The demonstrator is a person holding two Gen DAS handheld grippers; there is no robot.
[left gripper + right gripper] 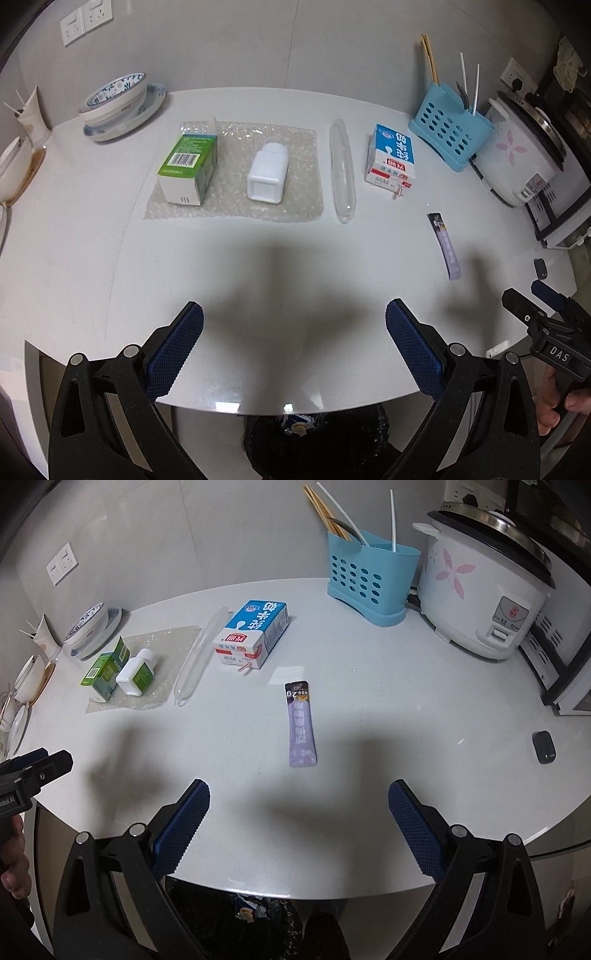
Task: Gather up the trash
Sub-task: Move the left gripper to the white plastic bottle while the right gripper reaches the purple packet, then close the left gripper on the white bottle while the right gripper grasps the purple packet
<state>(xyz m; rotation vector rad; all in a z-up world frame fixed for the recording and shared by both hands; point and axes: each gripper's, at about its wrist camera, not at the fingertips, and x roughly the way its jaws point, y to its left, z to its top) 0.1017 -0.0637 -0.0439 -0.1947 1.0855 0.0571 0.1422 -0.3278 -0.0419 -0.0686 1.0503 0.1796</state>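
Note:
On the white table lie a green box [188, 166] [105, 674] and a white bottle [267, 171] [136, 672] on bubble wrap [236, 173], a clear plastic tube [341, 168] [197, 659], a blue milk carton [391, 157] [253, 633] and a purple sachet [445, 245] [301, 725]. My left gripper [295, 321] hovers open near the front edge, well short of the items. My right gripper [299, 799] is open just in front of the sachet. A black-lined trash bin [314, 443] [236, 919] sits under the table edge.
Stacked bowls [118, 101] stand back left. A blue utensil holder [371, 574] and a rice cooker [484, 590] stand back right. A small dark object [543, 746] lies at the right. A hand [561, 398] holds the other gripper.

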